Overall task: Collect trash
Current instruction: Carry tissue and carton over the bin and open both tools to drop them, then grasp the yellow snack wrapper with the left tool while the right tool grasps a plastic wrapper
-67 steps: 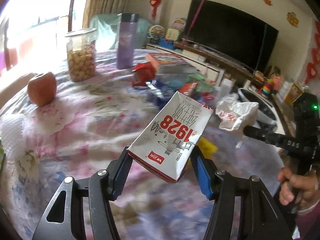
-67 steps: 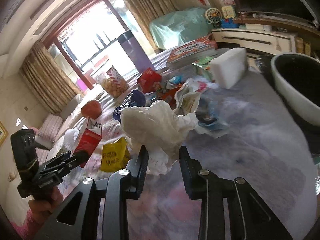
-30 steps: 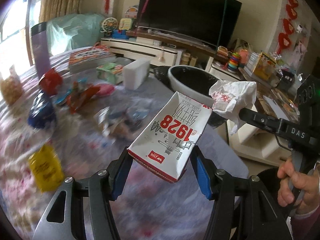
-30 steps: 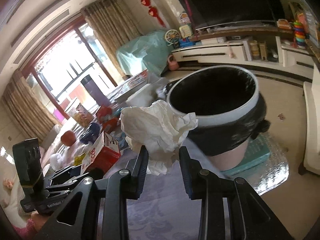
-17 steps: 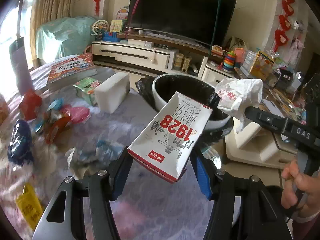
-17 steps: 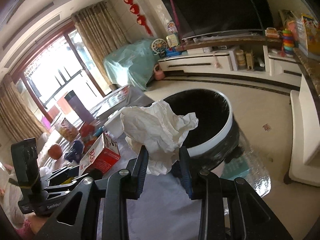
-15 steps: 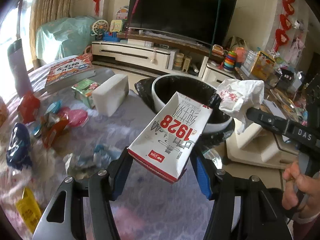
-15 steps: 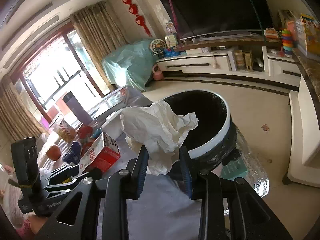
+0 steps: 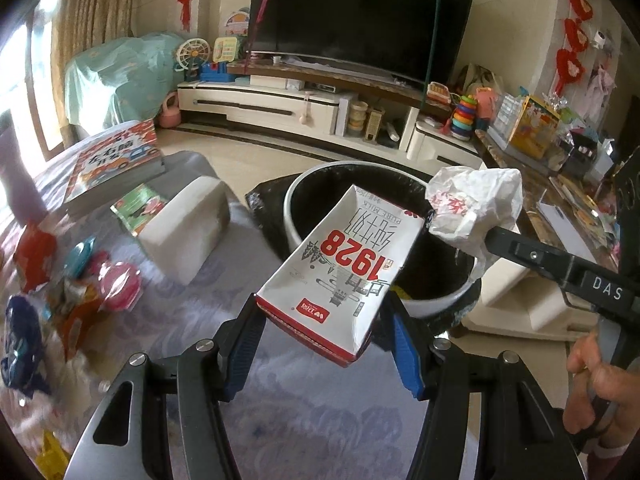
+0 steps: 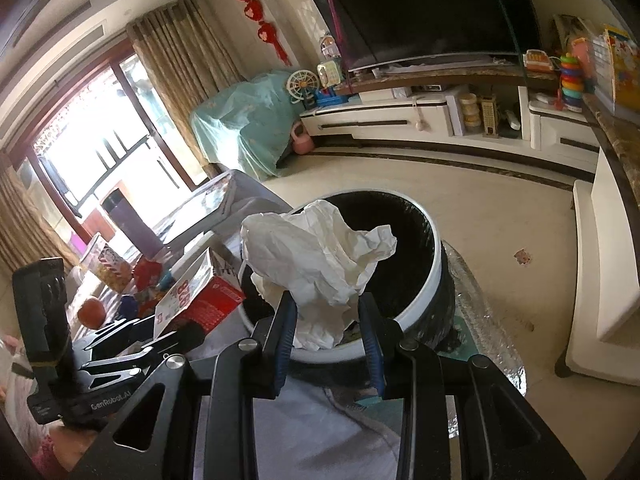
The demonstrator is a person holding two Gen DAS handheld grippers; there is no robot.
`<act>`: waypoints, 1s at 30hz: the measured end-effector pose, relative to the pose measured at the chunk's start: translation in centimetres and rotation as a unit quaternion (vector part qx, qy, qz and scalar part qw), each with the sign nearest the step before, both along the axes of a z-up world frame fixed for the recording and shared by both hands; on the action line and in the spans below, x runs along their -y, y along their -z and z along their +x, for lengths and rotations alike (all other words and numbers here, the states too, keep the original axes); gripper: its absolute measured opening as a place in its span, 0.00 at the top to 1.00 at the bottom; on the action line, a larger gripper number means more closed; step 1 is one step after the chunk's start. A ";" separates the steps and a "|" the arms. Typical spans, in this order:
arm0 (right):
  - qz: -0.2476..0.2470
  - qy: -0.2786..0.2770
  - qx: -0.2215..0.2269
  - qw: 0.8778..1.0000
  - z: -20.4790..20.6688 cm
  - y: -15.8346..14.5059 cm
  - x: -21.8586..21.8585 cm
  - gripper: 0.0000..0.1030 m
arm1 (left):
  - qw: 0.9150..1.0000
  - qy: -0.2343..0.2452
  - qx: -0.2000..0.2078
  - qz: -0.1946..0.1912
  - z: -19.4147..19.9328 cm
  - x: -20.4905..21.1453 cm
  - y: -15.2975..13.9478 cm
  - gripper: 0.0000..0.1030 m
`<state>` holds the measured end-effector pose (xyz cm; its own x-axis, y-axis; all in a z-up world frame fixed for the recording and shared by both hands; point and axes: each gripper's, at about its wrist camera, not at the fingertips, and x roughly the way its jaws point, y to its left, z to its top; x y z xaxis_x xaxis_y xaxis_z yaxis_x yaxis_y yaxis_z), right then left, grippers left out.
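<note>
Clamping a red-and-white milk carton [image 9: 344,276] between the blue pads of my left gripper [image 9: 324,344], I hold it tilted, its printed face up and its far end reaching toward twelve o'clock in the left wrist view. That far end hangs over the near rim of the trash bin [image 9: 296,196], a white-rimmed tub lined with a black bag, which stands on the floor just past the table edge.

My right gripper [image 10: 326,340] is squeezed on a crumpled white wrapper [image 10: 316,256], jaws narrow, the wad bulging up and out above the pads. In the right wrist view the wrapper sits in front of the bin's dark mouth [image 10: 400,232], with the bin at twelve o'clock from my fingers. From the left wrist view the same wrapper [image 9: 476,208] shows at two o'clock of the carton, red print on its side, pinched at the tip of the right gripper's black fingers [image 9: 520,250], over the bin's right rim. A hand [image 9: 600,396] grips that tool's handle at four o'clock.

In the right wrist view the carton [image 10: 196,292] and the left gripper appear at nine o'clock, just beside the bin.

On the table [image 9: 280,400], under a pale flowered cloth, other litter lies at nine o'clock of the carton: a white foam block [image 9: 184,232], a green packet [image 9: 140,208], pink [image 9: 120,286] and blue [image 9: 20,344] wrappers, and a picture book [image 9: 112,164] at ten o'clock.
</note>
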<state>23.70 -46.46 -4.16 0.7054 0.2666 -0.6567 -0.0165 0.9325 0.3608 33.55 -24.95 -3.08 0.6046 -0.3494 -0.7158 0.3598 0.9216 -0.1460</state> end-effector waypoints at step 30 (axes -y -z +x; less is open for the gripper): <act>0.003 0.020 -0.025 0.999 3.4 1.0 1.6 0.42 | 1.000 -0.006 -0.006 -0.007 2.9 2.2 0.5 0.35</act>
